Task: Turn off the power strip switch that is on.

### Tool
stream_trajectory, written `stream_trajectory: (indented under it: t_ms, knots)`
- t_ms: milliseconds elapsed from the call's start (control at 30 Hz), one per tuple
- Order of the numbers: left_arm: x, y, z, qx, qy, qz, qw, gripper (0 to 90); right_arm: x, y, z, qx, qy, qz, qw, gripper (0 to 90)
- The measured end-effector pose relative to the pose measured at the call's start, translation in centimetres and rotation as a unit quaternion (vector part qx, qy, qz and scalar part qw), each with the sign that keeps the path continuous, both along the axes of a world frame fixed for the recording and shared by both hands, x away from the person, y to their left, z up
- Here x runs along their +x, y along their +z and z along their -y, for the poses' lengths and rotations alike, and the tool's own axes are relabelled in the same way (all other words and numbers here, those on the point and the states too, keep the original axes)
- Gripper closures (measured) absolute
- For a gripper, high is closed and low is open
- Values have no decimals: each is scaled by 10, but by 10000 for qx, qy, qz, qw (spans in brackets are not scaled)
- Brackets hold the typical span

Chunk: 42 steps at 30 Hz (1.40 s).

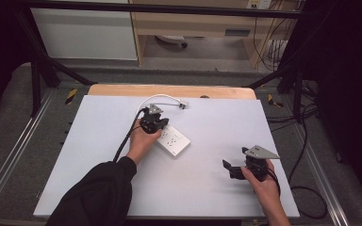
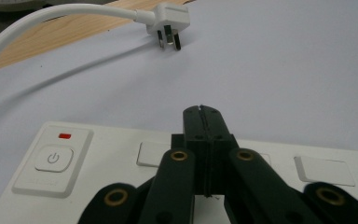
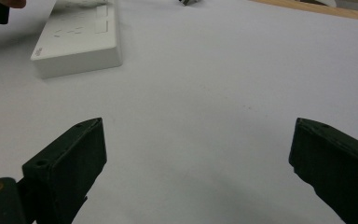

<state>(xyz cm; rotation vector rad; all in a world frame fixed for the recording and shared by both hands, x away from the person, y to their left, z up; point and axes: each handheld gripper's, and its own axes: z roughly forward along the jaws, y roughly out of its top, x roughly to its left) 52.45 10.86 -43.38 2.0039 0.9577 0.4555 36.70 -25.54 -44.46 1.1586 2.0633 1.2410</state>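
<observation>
A white power strip lies flat near the middle of the white board. Its white cable loops toward the far edge and ends in a three-pin plug lying loose on the board. My left gripper hovers over the strip's near-left end, jaws shut with nothing between them. In the left gripper view its fingertips sit above the strip, right of the power button, and the plug lies beyond. My right gripper rests at the front right, open and empty, pointing toward the strip.
The white board covers a wooden tabletop that shows along the far edge. Black frame bars and loose cables run around the table's sides. A dark-sleeved forearm reaches in from the bottom left.
</observation>
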Motion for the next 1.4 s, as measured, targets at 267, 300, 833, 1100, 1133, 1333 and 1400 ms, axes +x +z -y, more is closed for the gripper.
stream_trajectory:
  t_ms: [267, 300, 833, 1100, 1133, 1333, 1400]
  knots:
    - [0, 4, -3, -20, 56, 75, 10000, 900, 0, 0, 0, -9, 6, 6, 10000, 44]
    - [0, 4, -3, -21, 45, 66, 10000, 900, 0, 0, 0, -5, 3, 10, 10000, 44]
    - [-3, 9, -3, -146, 70, 152, 9998, 821, 0, 0, 0, -13, 1, 15, 10000, 44]
    - [-5, 12, -1, -237, 43, 185, 9995, 649, 0, 0, 0, -13, 2, 21, 10000, 44]
    - [-6, 13, -1, -259, 42, 194, 9995, 622, 0, 0, 0, -15, 6, 21, 10000, 44]
    - [-8, 16, 1, -297, -5, 242, 9993, 500, 0, 1, 0, -28, 15, 20, 10000, 44]
    - [-10, 17, 3, -305, -36, 222, 9993, 449, 0, 1, 0, -22, 9, 21, 10000, 43]
